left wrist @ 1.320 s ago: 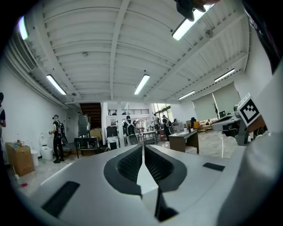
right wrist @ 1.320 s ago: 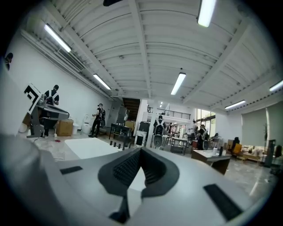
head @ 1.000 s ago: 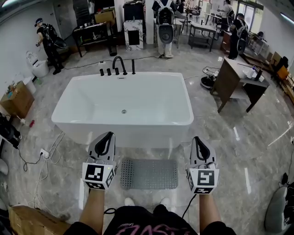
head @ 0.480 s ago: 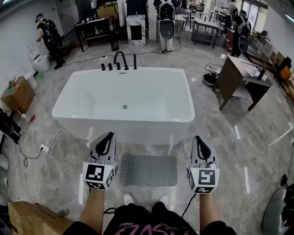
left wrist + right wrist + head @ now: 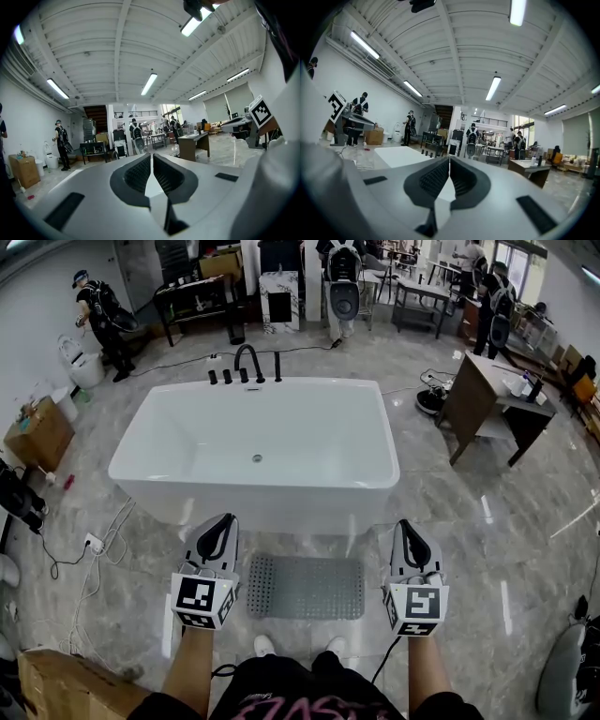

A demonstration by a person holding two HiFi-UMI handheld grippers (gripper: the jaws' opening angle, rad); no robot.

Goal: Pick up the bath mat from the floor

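The grey bath mat lay flat on the floor, untouched, below and between the left gripper and right gripper, just before the bathtub. Both grippers hovered closed and empty; the pickup had evidently not begun.

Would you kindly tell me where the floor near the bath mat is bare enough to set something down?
Bare marble floor lies right of the bath mat, between the bathtub and the wooden desk. Left of the mat, a power strip and cables crowd the floor.
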